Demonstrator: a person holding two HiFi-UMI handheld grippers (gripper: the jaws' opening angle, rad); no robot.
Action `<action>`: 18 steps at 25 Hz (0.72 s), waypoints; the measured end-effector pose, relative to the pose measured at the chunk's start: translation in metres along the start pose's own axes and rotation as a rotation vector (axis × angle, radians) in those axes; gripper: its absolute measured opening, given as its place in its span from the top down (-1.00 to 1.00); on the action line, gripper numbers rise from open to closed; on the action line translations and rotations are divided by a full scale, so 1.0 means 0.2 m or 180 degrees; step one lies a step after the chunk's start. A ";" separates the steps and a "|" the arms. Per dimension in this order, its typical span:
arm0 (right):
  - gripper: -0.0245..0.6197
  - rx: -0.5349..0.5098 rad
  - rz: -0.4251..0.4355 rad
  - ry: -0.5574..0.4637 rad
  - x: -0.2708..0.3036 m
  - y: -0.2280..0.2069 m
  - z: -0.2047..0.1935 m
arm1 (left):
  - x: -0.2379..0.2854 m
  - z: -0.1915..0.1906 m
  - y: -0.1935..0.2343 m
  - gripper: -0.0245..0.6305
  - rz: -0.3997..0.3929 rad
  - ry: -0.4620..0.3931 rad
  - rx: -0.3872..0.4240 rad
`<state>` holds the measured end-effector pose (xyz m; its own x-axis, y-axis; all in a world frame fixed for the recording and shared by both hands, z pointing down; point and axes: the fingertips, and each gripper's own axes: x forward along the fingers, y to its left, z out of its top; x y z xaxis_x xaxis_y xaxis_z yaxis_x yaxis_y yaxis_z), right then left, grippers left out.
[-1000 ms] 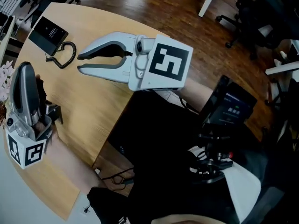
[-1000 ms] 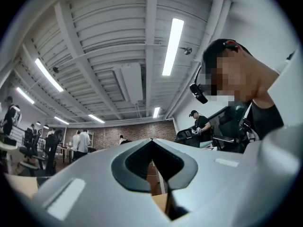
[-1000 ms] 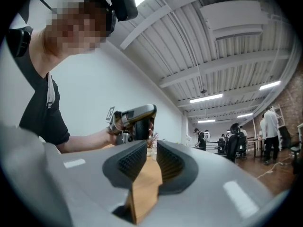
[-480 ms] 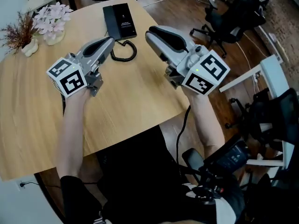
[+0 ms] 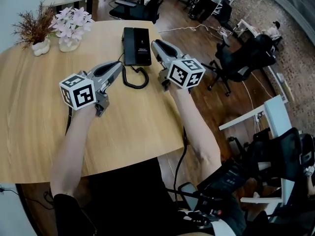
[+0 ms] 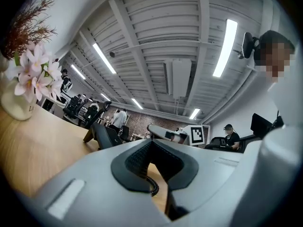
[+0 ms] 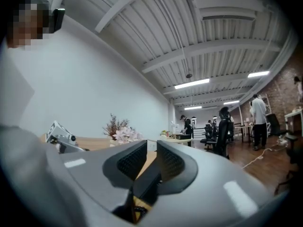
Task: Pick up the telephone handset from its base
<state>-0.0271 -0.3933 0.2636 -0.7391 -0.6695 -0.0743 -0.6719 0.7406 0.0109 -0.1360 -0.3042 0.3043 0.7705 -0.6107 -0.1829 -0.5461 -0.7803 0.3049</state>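
**Both grippers drawn up to the telephone, handset still in its base**

A second ago the right gripper (image 5: pixel 155 44) stood with its jaws spread wide. Now they are only a narrow slit apart and hold nothing. A dark strip and pale wood show through the slit in the right gripper view (image 7: pixel 151 148). Half a second ago both grippers were farther from the telephone. Now the right gripper's tips sit just beside the outer edge of the base (image 5: pixel 143 48). The left gripper (image 5: pixel 119 66) has its jaws pressed together at the tips and is empty. It has come up to the coiled cord (image 5: pixel 135 78), which lies just ahead of its tips.

The telephone handset (image 5: pixel 128 45) lies flat in the base, beyond the left gripper's tips and across the base from the right gripper. It is black on black, so its outline is hard to separate from the base.

The base is a flat, matte black oblong. The cord is a tight black spiral looped on the table (image 5: pixel 39 107), a rounded top of pale wood grain. Each gripper has smooth grey shells, dark ribbed pads and a white cube with black square markers. Well off to the left gripper's outer side stand pale pink flowers (image 5: pixel 71 22) and a dry brown sprig (image 5: pixel 33 29).
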 end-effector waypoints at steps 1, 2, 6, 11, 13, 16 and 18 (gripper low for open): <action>0.72 0.0057 -0.0066 -0.0005 0.03 -0.05 -0.03 | 0.00 0.00 0.00 0.93 0.0003 -0.0005 -0.0001; 0.72 0.0120 -0.0122 -0.0017 0.04 -0.10 -0.05 | 0.00 0.00 0.01 0.93 0.0008 -0.0008 -0.0002; 0.72 0.0373 -0.0237 -0.0088 0.04 -0.21 -0.20 | -0.01 -0.01 0.03 0.93 0.0052 -0.0004 -0.0061; 0.72 0.0479 -0.0237 -0.0083 0.00 -0.29 -0.26 | 0.00 -0.01 0.10 0.93 0.0245 0.0053 -0.0261; 0.72 0.0510 -0.0232 -0.0102 -0.01 -0.30 -0.26 | -0.01 -0.01 0.14 0.93 0.0303 -0.0012 -0.0365; 0.72 0.0530 -0.0230 -0.0114 -0.03 -0.31 -0.27 | 0.00 0.01 0.23 0.93 0.0388 -0.0107 -0.0510; 0.72 0.0488 -0.0213 -0.0107 -0.03 -0.31 -0.27 | 0.02 0.01 0.27 0.93 0.0392 -0.0158 -0.0636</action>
<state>0.0163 -0.4374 0.3171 -0.6892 -0.7172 -0.1031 -0.7025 0.6963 -0.1473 -0.1627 -0.3503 0.3187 0.6822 -0.7094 -0.1772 -0.5553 -0.6603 0.5057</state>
